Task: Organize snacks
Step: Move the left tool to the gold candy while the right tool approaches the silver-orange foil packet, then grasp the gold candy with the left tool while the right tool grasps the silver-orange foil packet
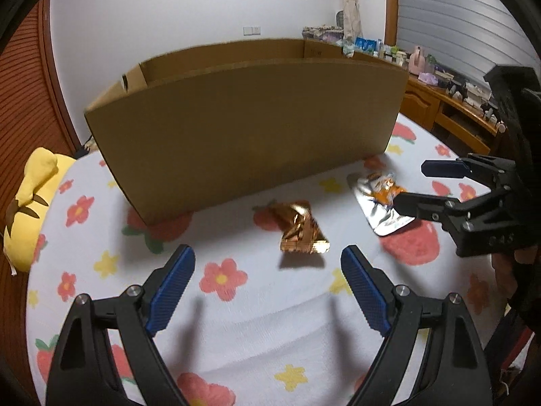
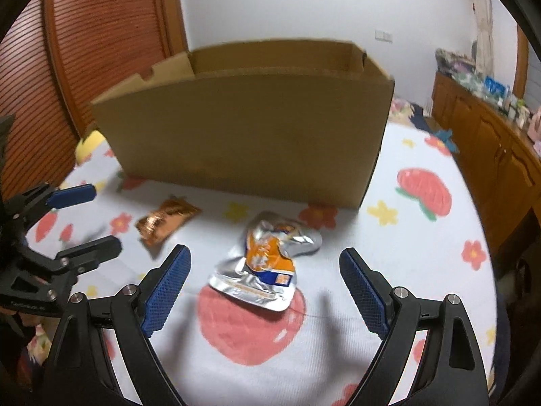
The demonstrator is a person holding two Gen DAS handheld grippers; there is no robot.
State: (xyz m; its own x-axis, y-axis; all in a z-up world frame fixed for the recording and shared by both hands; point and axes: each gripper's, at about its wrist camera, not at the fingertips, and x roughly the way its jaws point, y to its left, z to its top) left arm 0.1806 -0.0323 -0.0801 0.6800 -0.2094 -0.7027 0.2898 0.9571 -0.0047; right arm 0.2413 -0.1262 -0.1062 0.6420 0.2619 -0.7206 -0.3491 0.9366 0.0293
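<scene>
Two snack packets lie on a flower-print bedsheet in front of an open cardboard box [image 1: 250, 128] [image 2: 250, 132]. The copper foil packet [image 1: 301, 233] [image 2: 167, 218] sits just ahead of my left gripper [image 1: 267, 264], whose jaws stand wide open with nothing between them. The silver and orange pouch [image 2: 265, 264] [image 1: 380, 199] lies crumpled just ahead of my right gripper [image 2: 265, 264], also wide open and apart from it. Each gripper shows in the other's view: the right gripper [image 1: 412, 186] at the right edge, the left gripper [image 2: 91, 220] at the left edge.
A yellow plush toy [image 1: 32, 203] rests at the bed's left edge beside the box. A wooden sideboard [image 2: 490, 149] crowded with small items runs along the right wall. A ribbed wooden panel [image 2: 88, 34] stands behind the box on the left.
</scene>
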